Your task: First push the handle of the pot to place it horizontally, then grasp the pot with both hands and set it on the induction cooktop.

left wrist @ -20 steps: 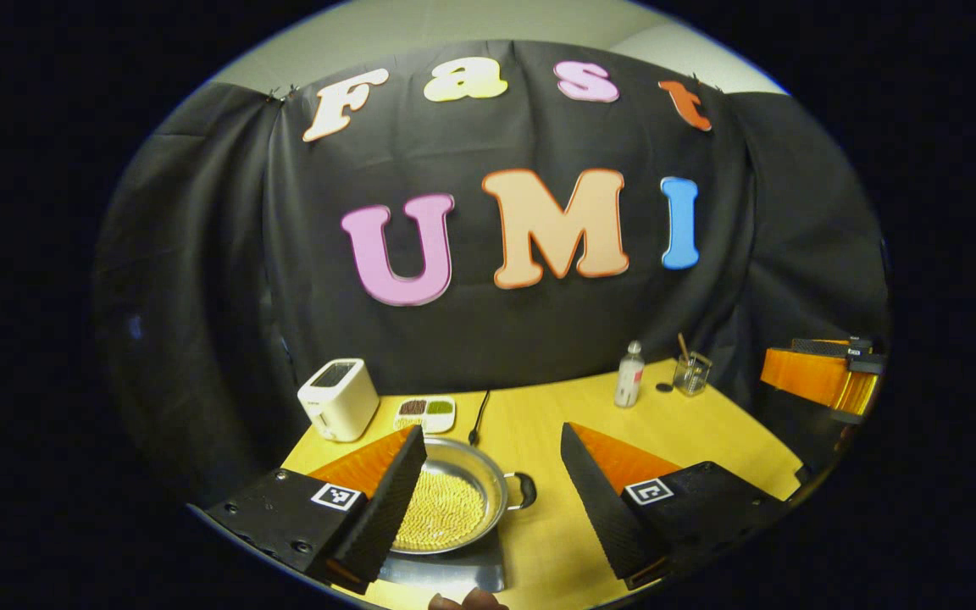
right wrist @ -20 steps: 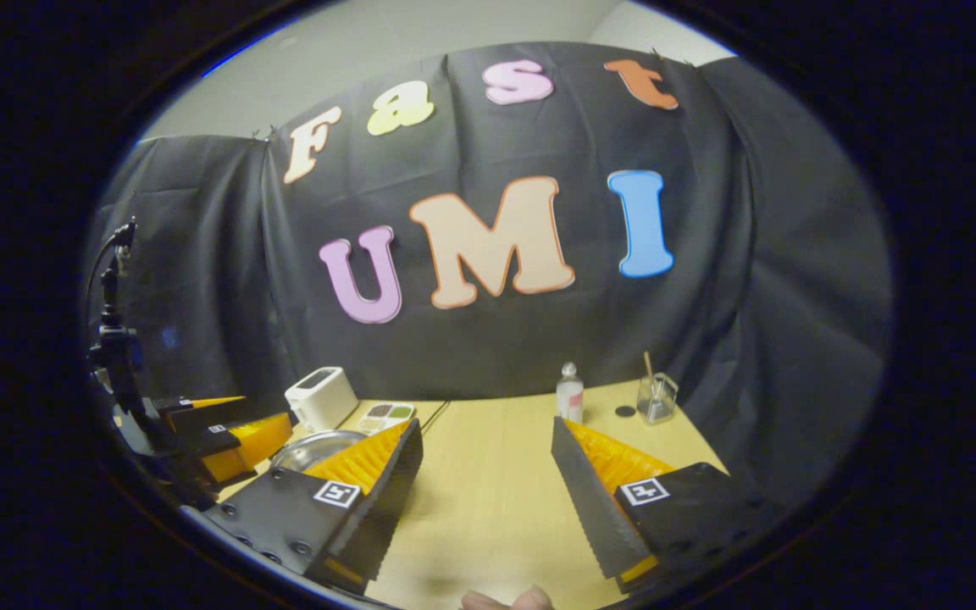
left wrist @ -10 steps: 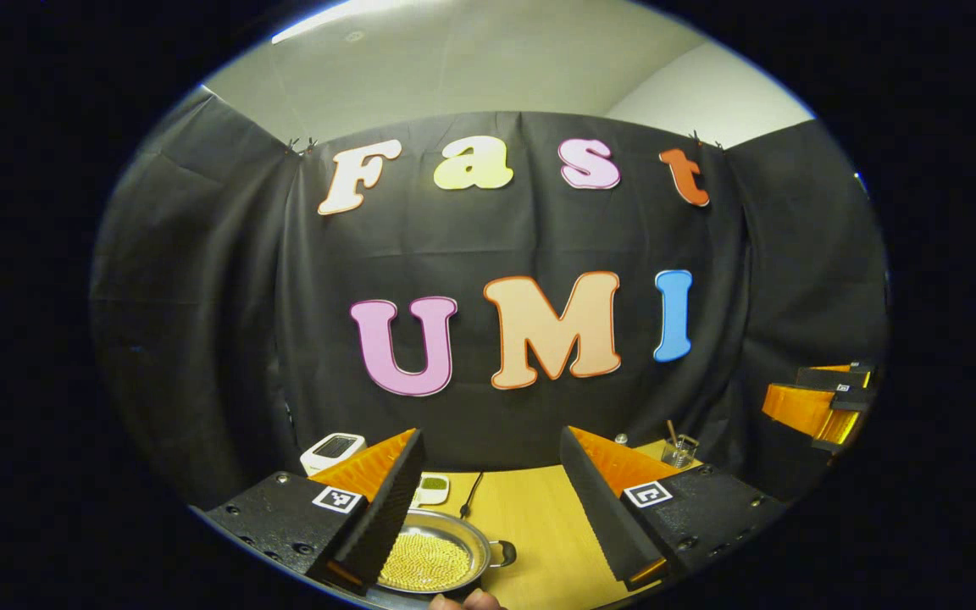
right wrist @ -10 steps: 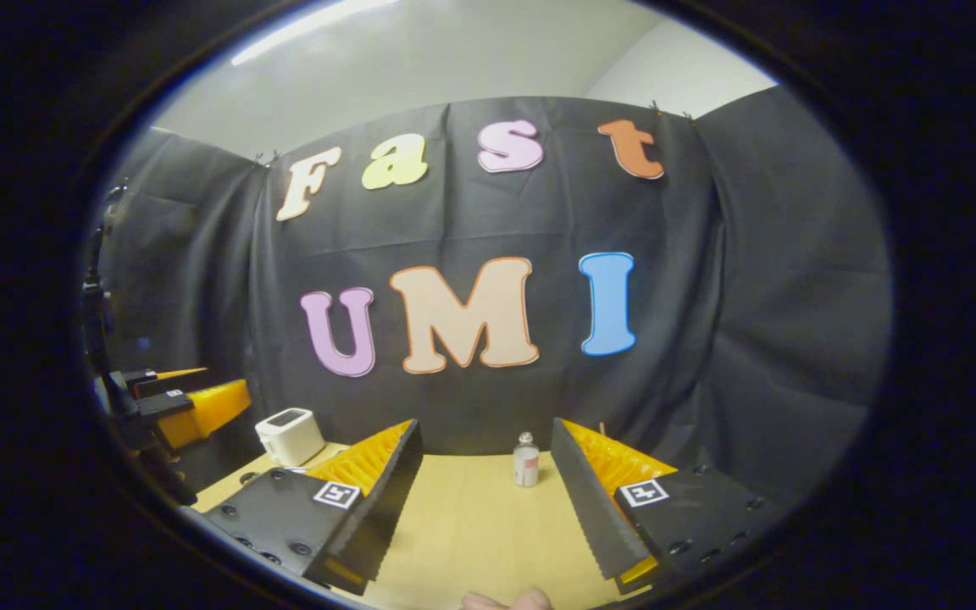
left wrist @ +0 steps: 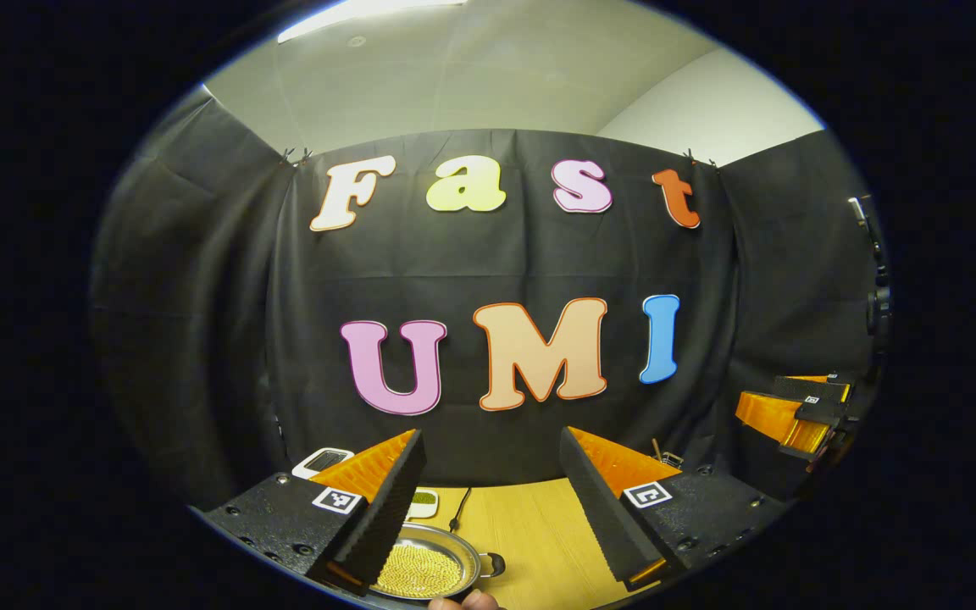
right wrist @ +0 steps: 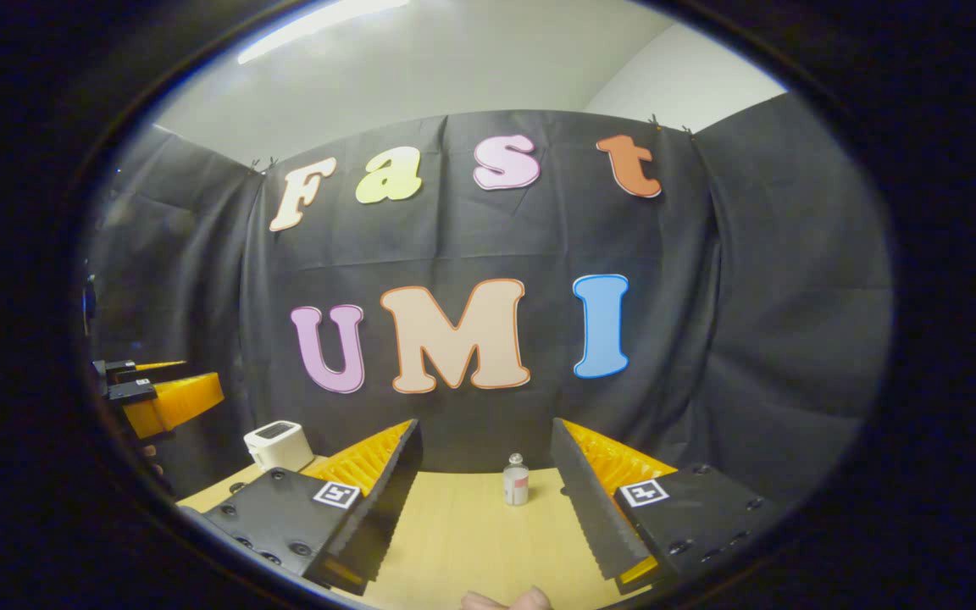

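Note:
A shallow metal pot (left wrist: 424,569) full of small yellow grains sits low in the left gripper view, its loop handle (left wrist: 495,563) pointing right. My left gripper (left wrist: 490,434) hangs open above and in front of it, touching nothing, and its left finger covers the pot's left side. What the pot rests on is cut off at the bottom edge. My right gripper (right wrist: 485,424) is open over the bare wooden table (right wrist: 463,542), holding nothing. Each gripper also appears far off in the other's view: the right gripper (left wrist: 793,411), and the left gripper (right wrist: 162,398).
A white toaster (left wrist: 323,460) (right wrist: 278,443) stands at the back left of the table. Near it are a small dish (left wrist: 423,501) and a black cable (left wrist: 458,508). A small bottle (right wrist: 516,480) stands at the back, with a glass cup (left wrist: 666,456) farther right.
Both grippers have tilted upward, so the table and pot have sunk to the bottom of both views. Both stay open. The pot has not moved.

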{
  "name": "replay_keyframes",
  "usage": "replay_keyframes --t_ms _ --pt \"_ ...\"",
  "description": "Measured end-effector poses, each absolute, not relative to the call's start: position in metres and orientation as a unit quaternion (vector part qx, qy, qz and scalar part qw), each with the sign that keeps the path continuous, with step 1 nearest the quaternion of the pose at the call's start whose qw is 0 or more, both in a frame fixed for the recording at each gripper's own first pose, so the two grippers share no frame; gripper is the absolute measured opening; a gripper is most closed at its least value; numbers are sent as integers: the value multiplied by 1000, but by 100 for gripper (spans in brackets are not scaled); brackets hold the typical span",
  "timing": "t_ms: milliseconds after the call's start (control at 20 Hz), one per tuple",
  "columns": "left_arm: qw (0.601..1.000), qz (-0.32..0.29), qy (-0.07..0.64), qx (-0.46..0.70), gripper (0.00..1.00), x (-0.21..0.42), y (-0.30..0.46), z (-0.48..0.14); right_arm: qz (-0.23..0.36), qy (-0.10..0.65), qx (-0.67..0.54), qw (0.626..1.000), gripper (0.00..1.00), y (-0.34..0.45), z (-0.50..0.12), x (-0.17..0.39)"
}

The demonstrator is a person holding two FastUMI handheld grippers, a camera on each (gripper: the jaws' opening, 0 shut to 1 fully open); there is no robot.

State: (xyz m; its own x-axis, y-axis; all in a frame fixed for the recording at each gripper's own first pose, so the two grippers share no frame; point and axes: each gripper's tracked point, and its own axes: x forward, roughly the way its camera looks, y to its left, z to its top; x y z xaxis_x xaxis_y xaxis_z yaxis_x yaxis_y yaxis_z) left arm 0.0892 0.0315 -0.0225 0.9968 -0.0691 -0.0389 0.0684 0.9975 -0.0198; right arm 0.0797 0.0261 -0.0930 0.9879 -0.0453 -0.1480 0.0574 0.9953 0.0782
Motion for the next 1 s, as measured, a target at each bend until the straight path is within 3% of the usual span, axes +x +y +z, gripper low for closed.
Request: replay_keyframes --t_ms 100,350,450,500,1000 --pt "999 -30 21 -5 100 91 34 -23 -22 72 44 996 93 28 -91 83" --pt "999 -27 29 -3 96 92 35 -30 -26 78 49 995 93 19 -95 86" --pt "999 -27 32 -4 100 91 36 -32 -26 82 52 995 93 19 -98 86" --pt "999 -26 32 -4 96 91 36 -31 -27 82 51 995 93 17 -99 87" --pt "999 -28 42 -3 99 91 36 -39 -25 93 51 994 93 21 -105 85"
